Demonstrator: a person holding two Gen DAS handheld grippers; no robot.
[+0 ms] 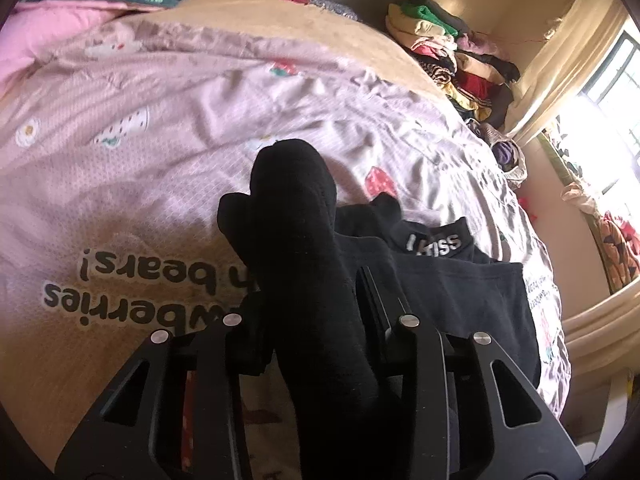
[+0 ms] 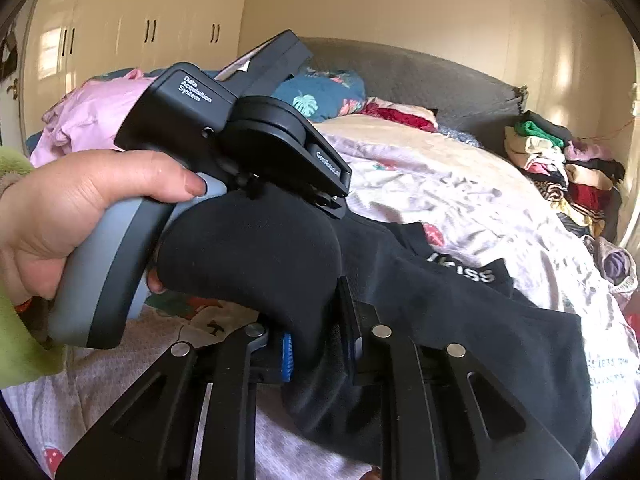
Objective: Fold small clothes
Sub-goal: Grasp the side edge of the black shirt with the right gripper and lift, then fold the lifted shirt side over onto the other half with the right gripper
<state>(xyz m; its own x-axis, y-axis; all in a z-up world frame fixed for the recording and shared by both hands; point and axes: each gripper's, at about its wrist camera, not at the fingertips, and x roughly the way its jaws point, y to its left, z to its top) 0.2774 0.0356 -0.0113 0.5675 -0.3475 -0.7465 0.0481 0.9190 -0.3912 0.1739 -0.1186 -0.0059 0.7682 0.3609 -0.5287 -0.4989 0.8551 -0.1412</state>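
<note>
1. Left wrist view: the left gripper point(image 1: 312, 280) pinches a black sock point(image 1: 296, 216), which runs up between its fingers and stands past the tips, toe end bunched and pointing up the bed point(image 1: 160, 112).
2. Just right of that sock, a black garment point(image 1: 460, 280) with a white-lettered band lies flat on the pink bedspread; whether it is another sock or a small top I cannot tell.
3. Right wrist view: the right gripper point(image 2: 320, 340) also pinches the sock point(image 2: 256, 248), its jaws closed on the dark cloth low in the frame. The left gripper's body point(image 2: 224, 128), held by the left hand point(image 2: 80, 208), sits right above the sock, so both tools grip the same piece close together.
4. Well beyond the sock, at the bed's far right edge, stands a pile point(image 1: 452, 52) of mixed clothes; pillows lie at the headboard.
5. Step in hand, as I judge it: the sock is lifted clear of the bedspread and held at two spots, ready to be doubled over or laid straight.
6. Next move calls for drawing the two grips apart to take out the bunching, then lowering the sock flat beside the black garment before folding one end onto the other. Slack knit may slip or twist, so the pinch should hold until cloth meets the bed.
</note>
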